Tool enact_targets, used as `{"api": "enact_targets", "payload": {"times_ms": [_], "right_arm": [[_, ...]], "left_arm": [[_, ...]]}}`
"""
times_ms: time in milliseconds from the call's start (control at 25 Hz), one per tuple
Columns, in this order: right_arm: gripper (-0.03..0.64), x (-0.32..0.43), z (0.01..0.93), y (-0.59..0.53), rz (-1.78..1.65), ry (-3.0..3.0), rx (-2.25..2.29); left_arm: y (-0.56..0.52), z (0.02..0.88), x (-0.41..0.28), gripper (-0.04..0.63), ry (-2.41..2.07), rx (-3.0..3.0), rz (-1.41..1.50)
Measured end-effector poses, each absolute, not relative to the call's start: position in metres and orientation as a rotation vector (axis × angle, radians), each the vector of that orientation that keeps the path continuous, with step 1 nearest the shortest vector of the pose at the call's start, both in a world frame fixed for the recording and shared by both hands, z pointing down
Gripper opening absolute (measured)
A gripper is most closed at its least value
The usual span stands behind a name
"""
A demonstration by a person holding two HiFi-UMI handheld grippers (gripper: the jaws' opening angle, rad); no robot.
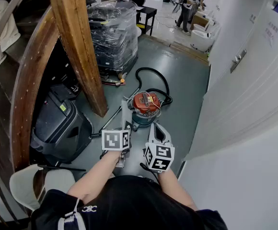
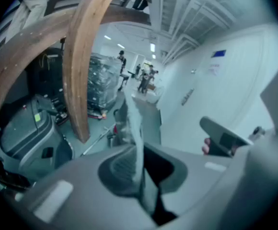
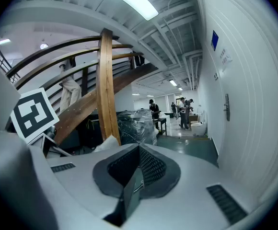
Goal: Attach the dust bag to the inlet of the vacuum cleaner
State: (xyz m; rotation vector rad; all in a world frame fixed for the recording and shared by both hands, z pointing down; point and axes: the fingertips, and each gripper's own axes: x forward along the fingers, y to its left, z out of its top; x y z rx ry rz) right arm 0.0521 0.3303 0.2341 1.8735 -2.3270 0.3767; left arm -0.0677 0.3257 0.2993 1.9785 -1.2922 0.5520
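Left tool [image 1: 123, 130] is pinching something pale and flat, and the right tool [image 1: 156, 127] just beside it is pressed together on nothing. The person holds both at about waist height over the grey floor [image 1: 187, 80].

On that floor, ahead of the tools and well apart from them, stands the vacuum cleaner [image 1: 145, 104] with its orange-red top. Its black hose [image 1: 153, 73] loops away behind it. From here I can't make out the inlet.

The thing in the left tool is the dust bag [image 1: 125, 111]. It is a limp grey sheet caught by its lower edge and standing up out of the jaws.

As I judge it, the job has barely begun. The bag is in hand, but it has yet to be brought down to the machine, lined up with the inlet and pushed on.
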Motion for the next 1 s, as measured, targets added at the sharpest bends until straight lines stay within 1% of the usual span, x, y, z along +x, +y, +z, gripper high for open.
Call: {"api": "enact_targets", "payload": {"times_ms": [520, 760, 1000], "right_arm": [[-0.002, 0.054, 0.242, 0.341, 0.432, -2.344, 1.854], [-0.002, 0.074, 0.247, 0.343, 0.449, -2.344, 1.837], [-0.002, 0.098, 0.254, 0.344, 0.457, -2.353, 1.817]], "left_arm": [[0.333, 0.305, -0.058, 0.02, -1.274, 1.97, 0.543], [0.331, 0.305, -0.044, 0.021, -1.292, 1.951, 0.528], [0.323, 0.303, -0.05, 0.02, -1.424, 1.931, 0.507]]}}
